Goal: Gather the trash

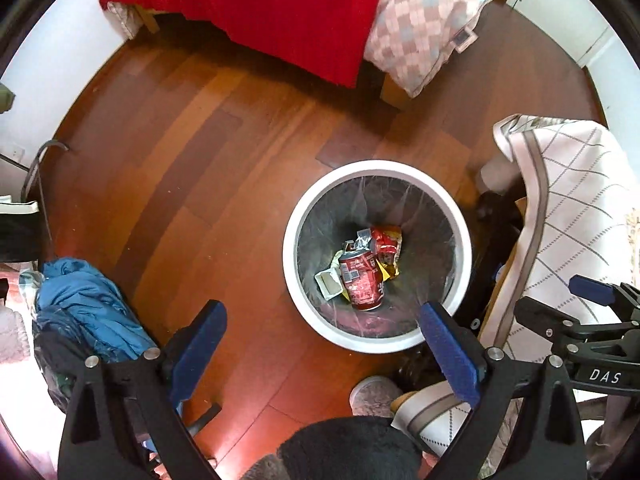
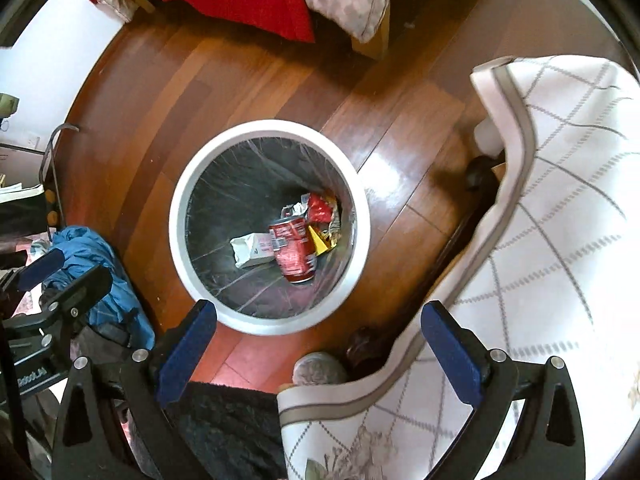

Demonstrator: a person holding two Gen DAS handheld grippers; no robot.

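Note:
A round white trash bin [image 1: 376,168] with a clear liner stands on the wooden floor; it also shows in the right wrist view [image 2: 268,128]. Inside lie a crushed red can [image 1: 362,280] [image 2: 294,254], a white carton [image 1: 330,282] [image 2: 252,250] and a red and yellow snack wrapper [image 1: 386,244] [image 2: 322,216]. My left gripper [image 1: 322,326] is open and empty, high above the bin's near rim. My right gripper [image 2: 320,322] is open and empty, also above the near rim. The right gripper shows at the right edge of the left wrist view [image 1: 592,300].
A bed with a red blanket [image 1: 280,12] and checked quilt [image 1: 424,16] stands at the far side. A white diamond-patterned cloth [image 2: 560,200] covers furniture on the right. Blue clothing [image 1: 84,304] lies in a heap on the left. A grey slipper [image 1: 372,396] shows near the bin.

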